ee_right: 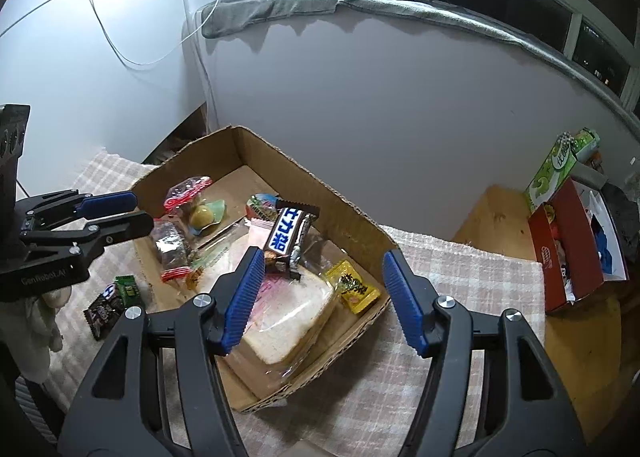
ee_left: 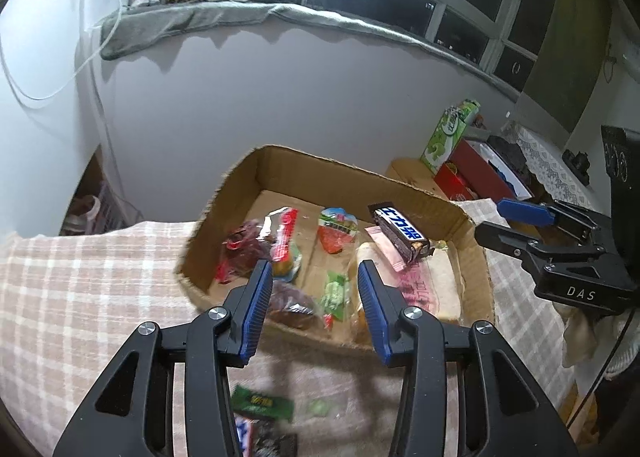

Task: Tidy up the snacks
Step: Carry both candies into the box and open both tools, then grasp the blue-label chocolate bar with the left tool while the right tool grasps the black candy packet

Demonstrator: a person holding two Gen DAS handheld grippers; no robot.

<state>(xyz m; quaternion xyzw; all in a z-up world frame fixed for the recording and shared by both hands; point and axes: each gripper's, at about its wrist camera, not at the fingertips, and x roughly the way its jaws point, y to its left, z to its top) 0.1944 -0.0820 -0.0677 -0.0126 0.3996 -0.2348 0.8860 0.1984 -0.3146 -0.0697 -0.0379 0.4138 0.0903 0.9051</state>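
Below my empty, parted right tool (ee_right: 324, 293), a glossy dark-brown chocolate bar in crinkled foil (ee_right: 289, 238) lies atop soft wrapped white bread (ee_right: 292, 321) inside the shallow corrugated cardboard box (ee_right: 352, 217); my left tool (ee_left: 316, 293) gapes narrowly, empty.

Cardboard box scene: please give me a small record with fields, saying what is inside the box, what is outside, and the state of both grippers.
container: cardboard box, open top, on checked cloth
inside box: chocolate bar lying over a pink packet, wrapped bread, yellow packet, other small snacks
outside box: green packet and dark packet on the cloth
left gripper: open, holds nothing
right gripper: open, holds nothing
beside: red box, green carton
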